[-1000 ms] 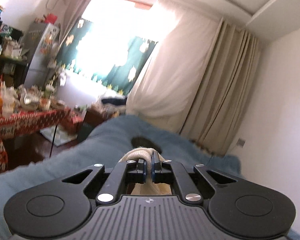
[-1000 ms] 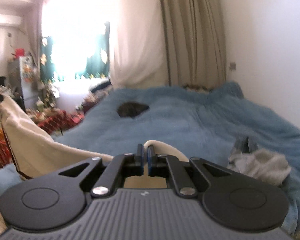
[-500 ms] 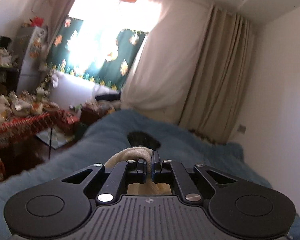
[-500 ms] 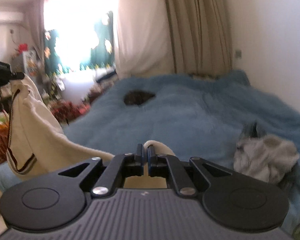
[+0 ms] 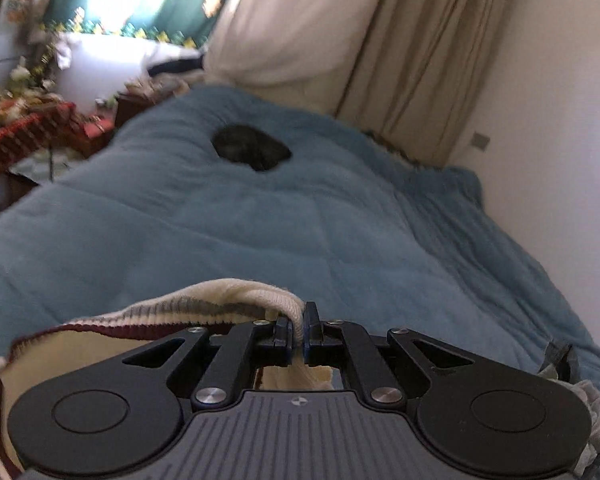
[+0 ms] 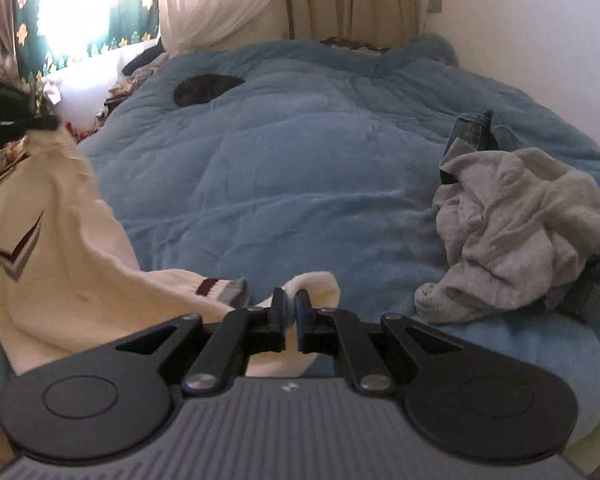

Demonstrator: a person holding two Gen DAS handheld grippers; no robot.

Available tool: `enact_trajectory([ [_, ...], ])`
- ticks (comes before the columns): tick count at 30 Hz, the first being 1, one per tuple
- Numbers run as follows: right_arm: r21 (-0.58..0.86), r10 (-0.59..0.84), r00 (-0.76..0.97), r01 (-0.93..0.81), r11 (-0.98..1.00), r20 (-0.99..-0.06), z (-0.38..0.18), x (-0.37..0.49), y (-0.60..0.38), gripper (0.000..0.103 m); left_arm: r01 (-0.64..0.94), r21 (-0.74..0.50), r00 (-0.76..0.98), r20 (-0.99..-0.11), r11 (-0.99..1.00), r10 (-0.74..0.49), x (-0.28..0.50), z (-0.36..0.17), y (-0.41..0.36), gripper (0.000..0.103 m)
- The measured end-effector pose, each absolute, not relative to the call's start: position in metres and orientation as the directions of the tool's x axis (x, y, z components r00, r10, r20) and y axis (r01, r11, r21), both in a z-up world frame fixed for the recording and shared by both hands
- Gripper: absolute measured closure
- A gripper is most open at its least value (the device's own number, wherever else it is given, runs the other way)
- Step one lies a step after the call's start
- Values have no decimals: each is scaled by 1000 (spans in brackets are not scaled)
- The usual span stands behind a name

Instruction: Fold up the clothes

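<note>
A cream sweater hangs between two tools above a blue bed, the left tool and right tool each clamped on its knit edge. Soft and limp, it should drape easily; ribbed hems look like the firmest holds.

Blue-quilted bed: crumpled grey garment right, dark lump far.
</note>
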State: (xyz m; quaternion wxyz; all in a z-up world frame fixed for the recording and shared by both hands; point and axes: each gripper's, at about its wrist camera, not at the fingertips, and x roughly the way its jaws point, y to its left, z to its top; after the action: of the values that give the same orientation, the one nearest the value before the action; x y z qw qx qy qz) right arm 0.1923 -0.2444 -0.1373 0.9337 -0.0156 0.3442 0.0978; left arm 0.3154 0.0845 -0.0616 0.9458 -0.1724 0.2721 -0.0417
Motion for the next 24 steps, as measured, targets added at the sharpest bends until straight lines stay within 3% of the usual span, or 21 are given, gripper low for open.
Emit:
enact_trajectory([
  [9, 68, 155, 695, -151, 986, -702, -164, 236, -249, 97, -16, -371, 734, -635, 928, -241, 396, -117, 50, 98],
  [14, 96, 166, 682, -139, 986, -712, -168, 244, -253, 97, -1, -382, 668, -688, 924, -284, 393, -137, 44, 94],
  [19, 109, 171, 687, -133, 985, -706, -163, 241, -254, 92, 14, -363, 666, -692, 932, -280, 372, -129, 52, 67],
  [24, 114, 173, 711, -131, 985, -681, -149, 228, -252, 78, 41, -345, 667, -689, 938, -283, 341, -116, 58, 56],
])
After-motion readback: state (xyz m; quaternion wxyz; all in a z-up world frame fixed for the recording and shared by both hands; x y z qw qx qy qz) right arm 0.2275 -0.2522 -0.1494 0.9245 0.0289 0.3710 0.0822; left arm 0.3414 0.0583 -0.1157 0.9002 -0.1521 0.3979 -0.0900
